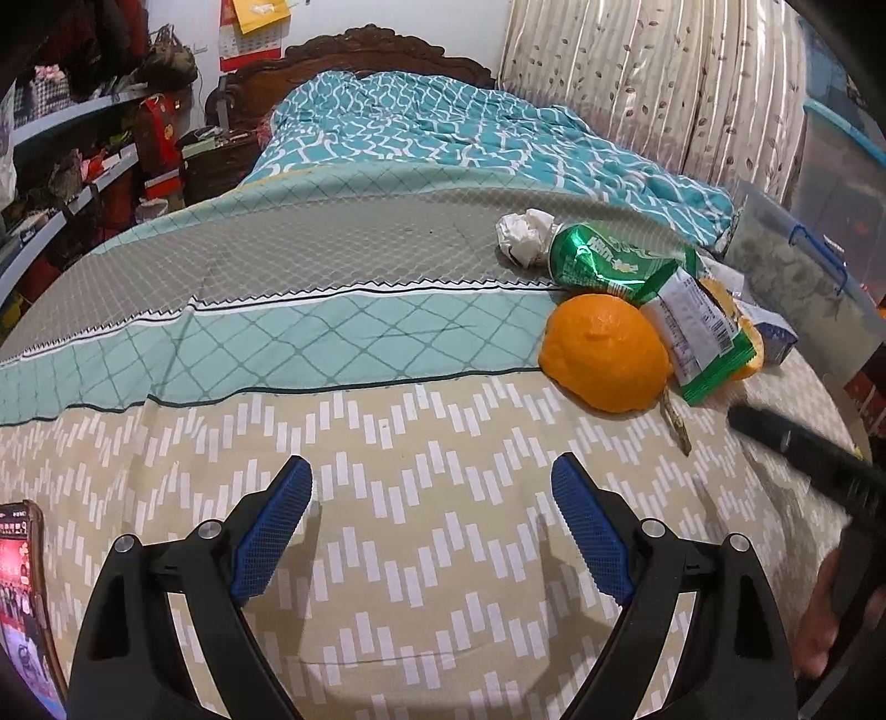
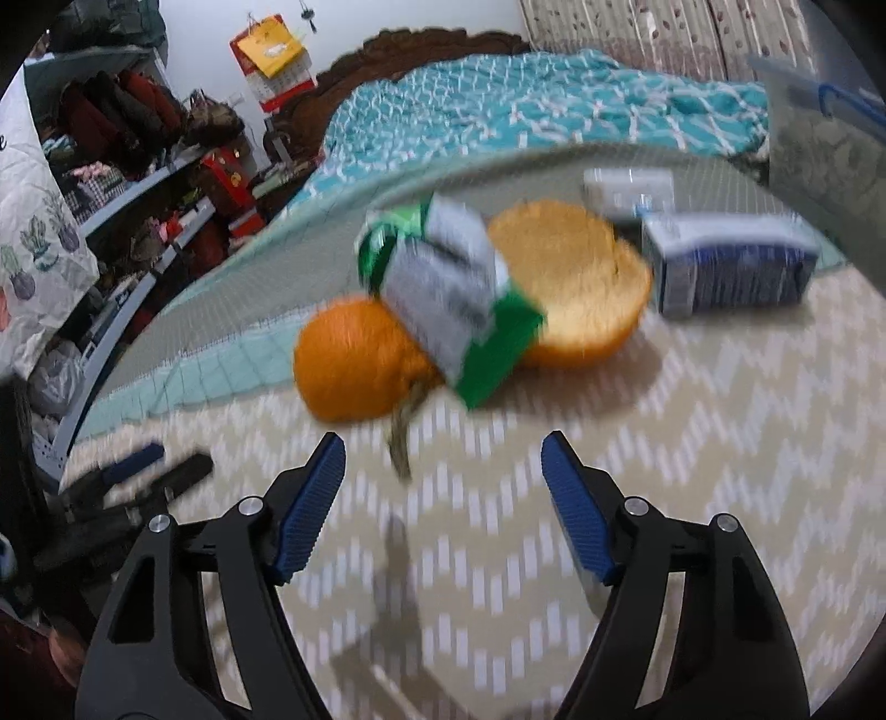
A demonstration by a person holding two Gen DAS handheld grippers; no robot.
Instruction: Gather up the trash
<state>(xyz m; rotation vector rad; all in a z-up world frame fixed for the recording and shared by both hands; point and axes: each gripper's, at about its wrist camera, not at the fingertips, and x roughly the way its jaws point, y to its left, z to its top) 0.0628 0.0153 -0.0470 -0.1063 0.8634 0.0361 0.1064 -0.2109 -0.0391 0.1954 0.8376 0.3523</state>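
Both grippers, left (image 1: 432, 520) and right (image 2: 443, 498), spread wide, empty, above the bed (image 1: 443, 554). Near the bed's right edge, heaped together: orange peel (image 1: 603, 354) under a green wrapper (image 1: 703, 338), crumpled tissue (image 1: 523, 235) behind, blue carton (image 2: 731, 271) rightmost. Right view blurred.

Bedroom: bed (image 1: 310, 354) w/ carved wood headboard (image 1: 360, 47), cluttered shelves (image 1: 72, 160) left, curtain (image 1: 653, 83) right.
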